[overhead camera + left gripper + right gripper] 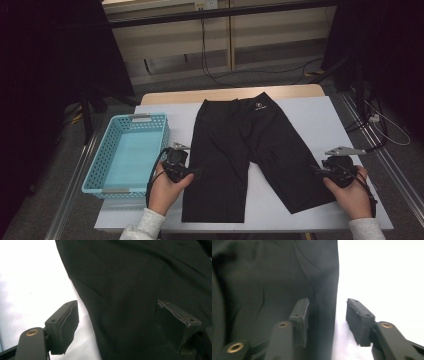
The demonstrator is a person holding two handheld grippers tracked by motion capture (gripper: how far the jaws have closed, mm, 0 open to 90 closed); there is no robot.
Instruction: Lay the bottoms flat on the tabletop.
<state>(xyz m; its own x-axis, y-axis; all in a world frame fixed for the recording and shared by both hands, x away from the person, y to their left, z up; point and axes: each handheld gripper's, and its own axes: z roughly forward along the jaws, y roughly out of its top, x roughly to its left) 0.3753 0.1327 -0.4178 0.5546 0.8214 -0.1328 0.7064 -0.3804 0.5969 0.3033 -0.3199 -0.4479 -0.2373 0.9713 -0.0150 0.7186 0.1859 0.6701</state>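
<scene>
High view, black shorts (250,150) flat, 2 tools apparently open

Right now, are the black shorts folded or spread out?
Spread. The black shorts lie flat on the table, waistband at the far side, both legs splayed apart toward the person, no fold visible.

Lab-like recording room: dark curtains (50,60) upper left, loose cables (260,75) on floor upper middle, white-covered table (320,120).
</scene>
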